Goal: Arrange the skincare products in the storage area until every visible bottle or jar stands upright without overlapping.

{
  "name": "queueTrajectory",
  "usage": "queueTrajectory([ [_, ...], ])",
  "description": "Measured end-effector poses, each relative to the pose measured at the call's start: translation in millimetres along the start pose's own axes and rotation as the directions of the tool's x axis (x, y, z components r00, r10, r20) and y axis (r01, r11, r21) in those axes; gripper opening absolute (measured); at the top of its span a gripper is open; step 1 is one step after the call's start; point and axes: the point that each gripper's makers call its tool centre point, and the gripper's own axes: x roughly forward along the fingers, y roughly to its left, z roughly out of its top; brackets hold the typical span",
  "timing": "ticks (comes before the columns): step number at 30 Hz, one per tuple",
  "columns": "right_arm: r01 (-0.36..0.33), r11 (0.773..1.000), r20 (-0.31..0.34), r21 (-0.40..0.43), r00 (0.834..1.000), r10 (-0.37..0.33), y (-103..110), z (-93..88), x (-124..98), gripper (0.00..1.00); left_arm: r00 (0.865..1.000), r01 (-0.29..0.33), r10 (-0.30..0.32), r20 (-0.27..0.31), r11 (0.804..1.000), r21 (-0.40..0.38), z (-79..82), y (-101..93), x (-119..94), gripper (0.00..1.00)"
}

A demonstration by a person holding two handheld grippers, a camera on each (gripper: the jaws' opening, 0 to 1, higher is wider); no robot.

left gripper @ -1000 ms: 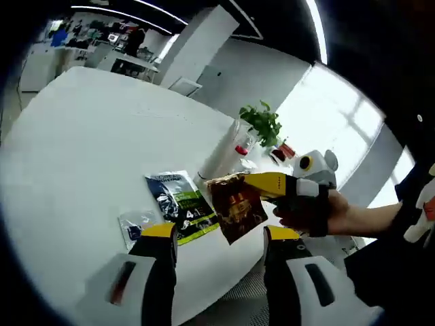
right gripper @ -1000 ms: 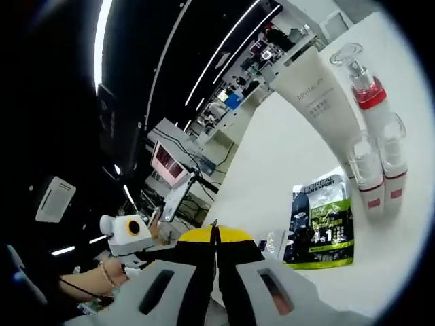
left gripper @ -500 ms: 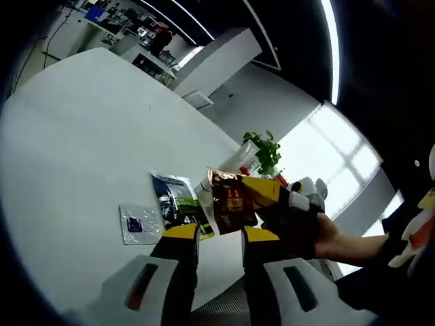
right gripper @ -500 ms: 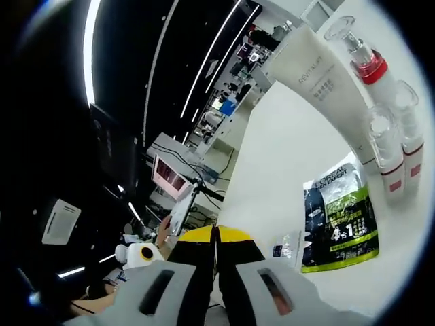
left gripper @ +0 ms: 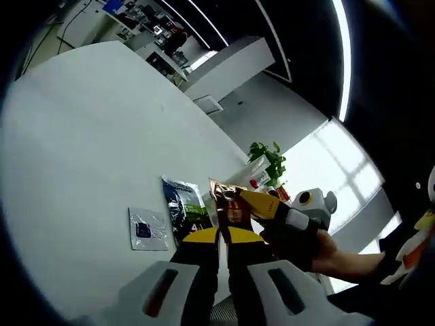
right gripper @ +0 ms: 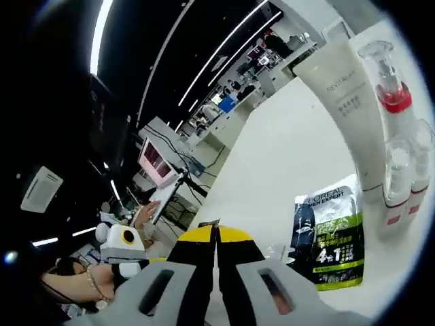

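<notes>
left gripper: my jaws look pressed together, low in the left gripper view; the brown sachet's lower edge sits right at the tips. Can't tell if I'm pinching it or just touching.
right gripper: jaws closed on a thin edge, which I take to be the brown sachet; seen from the left gripper view it comes in from the right, holding the sachet up off the table.
sachet axis: long side runs up and away from my left tips, tilted; it hangs in the air between the two grippers.
nearer gripper: both are at the sachet; right has the firm hold.
green-black pouch: flat on the white table, just past the grippers.
small clear packet: flat, beside the pouch, not overlapping it.
white tube: upright, beyond the pouch.
red-collar pump bottle: upright, next to the tube.
small bottles: upright, in front of the pump.
next, my guess: set the sachet down clear of the pouch.
</notes>
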Motion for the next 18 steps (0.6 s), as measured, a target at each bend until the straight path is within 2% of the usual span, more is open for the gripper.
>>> queueTrajectory([
  [6,0.055,0.992,-0.027,-0.115,0.998,-0.058,-11.4,-3.1,12.4,0.01,0.999,-0.033,0.033,-0.006,0.999,-0.002,3.8,14.3,8.0,0.0],
  [9,0.101,0.979,-0.039,-0.175,0.993,-0.109,-21.0,-5.6,18.3,0.01,0.999,-0.053,0.053,-0.003,0.999,-0.007,6.5,21.6,11.5,0.0],
  [11,0.137,0.969,-0.056,-0.207,0.987,-0.151,-30.3,-8.8,24.6,0.01,0.997,-0.081,0.081,0.004,0.997,-0.008,10.8,31.6,15.4,0.0],
  [13,0.143,0.965,-0.06,-0.22,0.985,-0.16,-32.3,-9.7,30.5,0.01,0.991,-0.13,0.13,0.015,0.991,0.004,16.4,47.3,17.1,0.0],
  [16,0.161,0.947,-0.068,-0.278,0.98,-0.186,-41.7,-11.2,41.4,0.01,0.988,-0.152,0.152,0.021,0.988,0.005,21.4,58.5,20.7,0.0],
  [18,0.168,0.944,-0.067,-0.283,0.979,-0.195,-43.4,-9.8,47.7,0.01,0.986,-0.163,0.163,0.023,0.987,0.0,23.3,62.9,24.0,0.0],
])
